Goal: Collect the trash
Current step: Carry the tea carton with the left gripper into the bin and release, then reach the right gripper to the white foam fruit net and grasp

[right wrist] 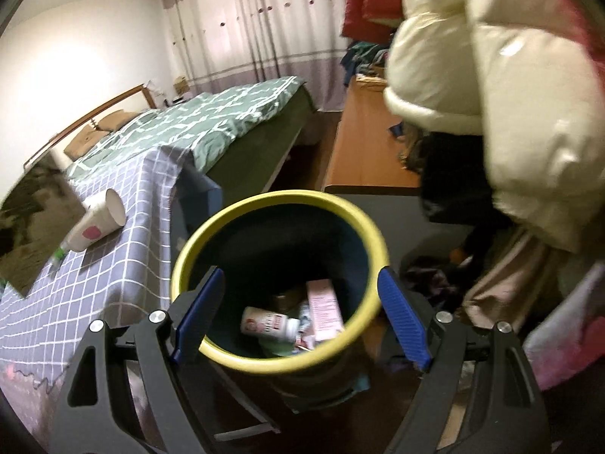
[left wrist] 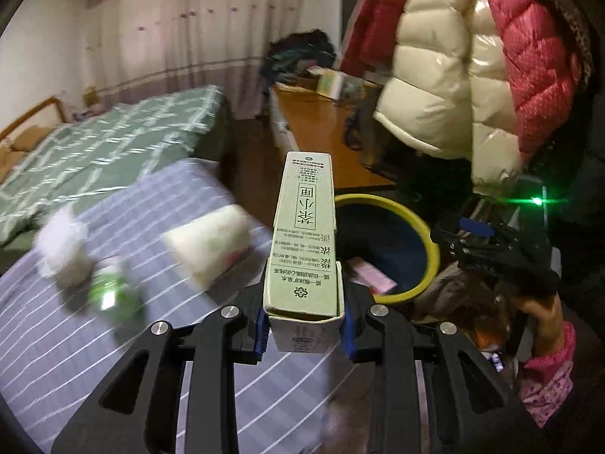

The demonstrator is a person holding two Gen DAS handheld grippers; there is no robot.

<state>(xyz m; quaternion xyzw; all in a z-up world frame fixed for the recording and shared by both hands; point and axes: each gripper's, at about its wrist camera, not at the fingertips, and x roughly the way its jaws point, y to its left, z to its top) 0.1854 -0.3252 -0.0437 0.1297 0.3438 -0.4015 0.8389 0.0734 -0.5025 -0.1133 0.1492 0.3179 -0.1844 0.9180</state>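
Left gripper (left wrist: pixel 304 325): pinching the near end of a tall pale green carton (left wrist: pixel 304 242), blue pads pressed against both its sides; the carton stands up and away from the tongs, printed face showing.

Right gripper (right wrist: pixel 300 317): spread wide with nothing between the pads, hanging above the mouth of the bin.

Bin (right wrist: pixel 211 234): round, yellow rim, dark inside, on the floor just right of the bed's near corner. In the left wrist view it sits just beyond and right of the carton.

Already collected: a small white bottle with a red label (right wrist: pixel 269 326), a pink box (right wrist: pixel 324 314) and some crumpled scraps lie at the bottom of the bin.

In hand: the carton is off the bed but not yet over the bin's opening, as far as I can judge.

Still on the bed: on the grey checked cover (right wrist: pixel 124 257), a tipped white paper cup (right wrist: pixel 99 223), a green bottle (left wrist: pixel 111 291), and two blurred white things, one a pale packet (left wrist: pixel 210 244), the other unclear.

Progress: partway through, I'd say; several pieces binned, one being carried, and a handful left on the bed to the left.
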